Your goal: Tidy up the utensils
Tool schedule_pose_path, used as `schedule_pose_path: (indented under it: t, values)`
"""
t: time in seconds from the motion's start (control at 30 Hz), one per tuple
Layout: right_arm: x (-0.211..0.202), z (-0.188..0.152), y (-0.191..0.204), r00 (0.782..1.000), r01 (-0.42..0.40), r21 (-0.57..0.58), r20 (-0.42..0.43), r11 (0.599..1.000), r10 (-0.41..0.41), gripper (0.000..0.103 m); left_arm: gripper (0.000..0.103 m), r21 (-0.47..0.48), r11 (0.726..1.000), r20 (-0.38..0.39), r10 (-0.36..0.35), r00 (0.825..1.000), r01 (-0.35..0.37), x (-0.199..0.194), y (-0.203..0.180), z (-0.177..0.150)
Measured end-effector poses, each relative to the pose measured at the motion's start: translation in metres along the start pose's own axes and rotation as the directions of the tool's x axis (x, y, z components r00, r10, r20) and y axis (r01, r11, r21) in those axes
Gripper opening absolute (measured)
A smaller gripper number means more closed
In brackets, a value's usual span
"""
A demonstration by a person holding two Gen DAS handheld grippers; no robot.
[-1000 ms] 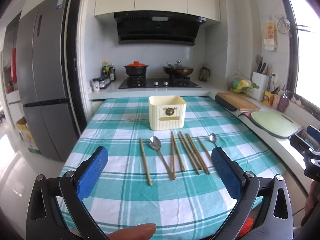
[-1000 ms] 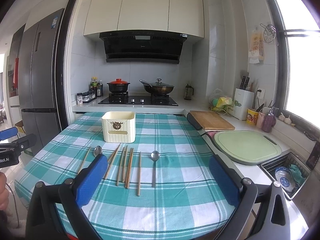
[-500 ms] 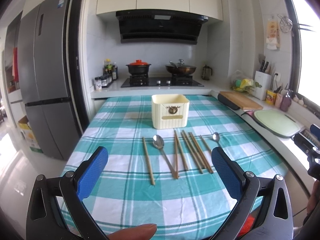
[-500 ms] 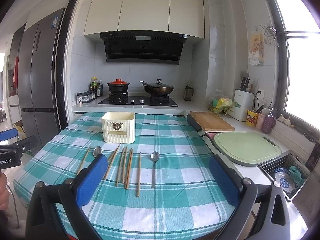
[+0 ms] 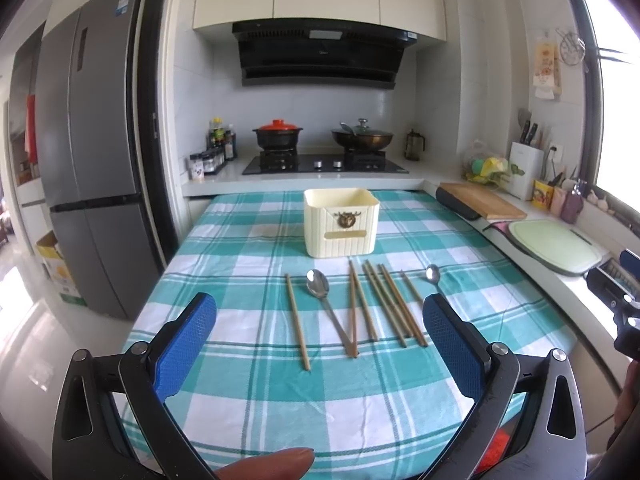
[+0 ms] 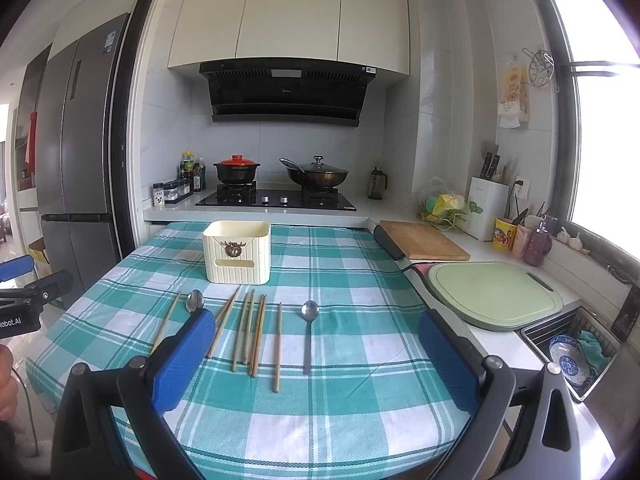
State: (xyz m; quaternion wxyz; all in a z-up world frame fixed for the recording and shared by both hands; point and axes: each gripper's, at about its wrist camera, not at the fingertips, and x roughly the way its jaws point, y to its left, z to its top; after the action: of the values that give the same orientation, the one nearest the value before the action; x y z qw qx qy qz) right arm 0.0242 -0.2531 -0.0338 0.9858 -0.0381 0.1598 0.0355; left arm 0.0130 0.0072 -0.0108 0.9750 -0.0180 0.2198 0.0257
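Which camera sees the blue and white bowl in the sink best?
The right wrist view. The blue and white bowl lies in the sink at the lower right, beside a teal cloth. The left wrist view shows no bowl, only the counter's edge there.

Grey fridge [image 5: 92, 152], white cabinets [image 6: 292, 12], bright window [image 6: 600, 120]

Each gripper has 2 black, angular fingers faced with blue textured pads [image 5: 185, 346], pinned by round silver screws [image 5: 139, 347]. The left gripper [image 5: 320, 344] matches the right gripper [image 6: 316, 360]. White lettering [image 6: 11, 323], perhaps "robot.AI", marks the left unit's black body.
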Motion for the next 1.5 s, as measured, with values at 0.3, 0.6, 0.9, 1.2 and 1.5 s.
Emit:
schedule_pose_path:
  t: [0.3,0.6,0.9,1.2,1.5]
  values:
    - [0.003,-0.002,-0.001,1.0,0.002,0.004,-0.008,1.0,-0.002,0.103,0.103,0.001,1.0,-0.009,-0.001,1.0,0.001,0.002,0.0,0.0]
    - [0.006,-0.004,-0.002,1.0,0.0,0.004,-0.016,1.0,0.0,0.103,0.103,-0.001,1.0,-0.01,0.0,1.0,0.0,0.002,0.0,-0.001]
    - [0.009,-0.005,-0.001,1.0,0.001,0.004,-0.029,1.0,-0.001,0.103,0.103,0.001,1.0,-0.023,0.0,1.0,0.0,0.008,-0.002,-0.003]
    - [0.011,-0.004,-0.001,0.999,0.0,0.004,-0.035,1.0,0.0,0.103,0.103,0.0,1.0,-0.033,0.001,0.999,-0.001,0.01,-0.002,-0.001]
    - [0.016,-0.005,0.0,0.999,0.003,0.001,-0.05,1.0,-0.003,0.103,0.103,0.001,1.0,-0.043,0.005,0.999,-0.005,0.013,0.0,-0.002]
